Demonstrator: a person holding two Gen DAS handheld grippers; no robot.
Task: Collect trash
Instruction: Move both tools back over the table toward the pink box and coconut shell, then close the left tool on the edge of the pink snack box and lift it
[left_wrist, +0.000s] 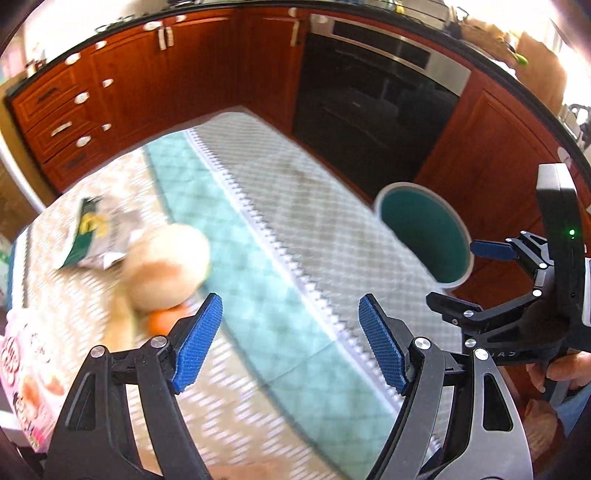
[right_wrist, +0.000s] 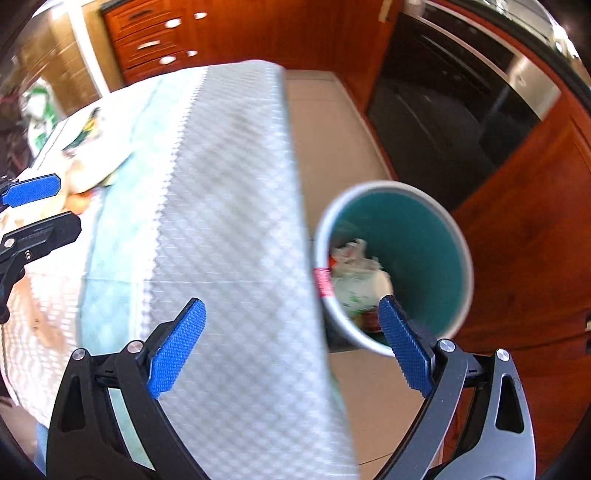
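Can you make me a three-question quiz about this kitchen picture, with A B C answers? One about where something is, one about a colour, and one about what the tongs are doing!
1. Where is the bin?
A. on the table
B. on the floor beside the table
C. inside the oven

2. What colour is the bin's inside?
A. teal green
B. yellow
C. black

3. What are the left tongs doing?
A. squeezing a wrapper
B. open, holding nothing
C. shut tight

Answers:
1 B, it stands on floor tiles past the table's edge.
2 A, its inner wall shows teal.
3 B, only tablecloth shows between the blue pads.
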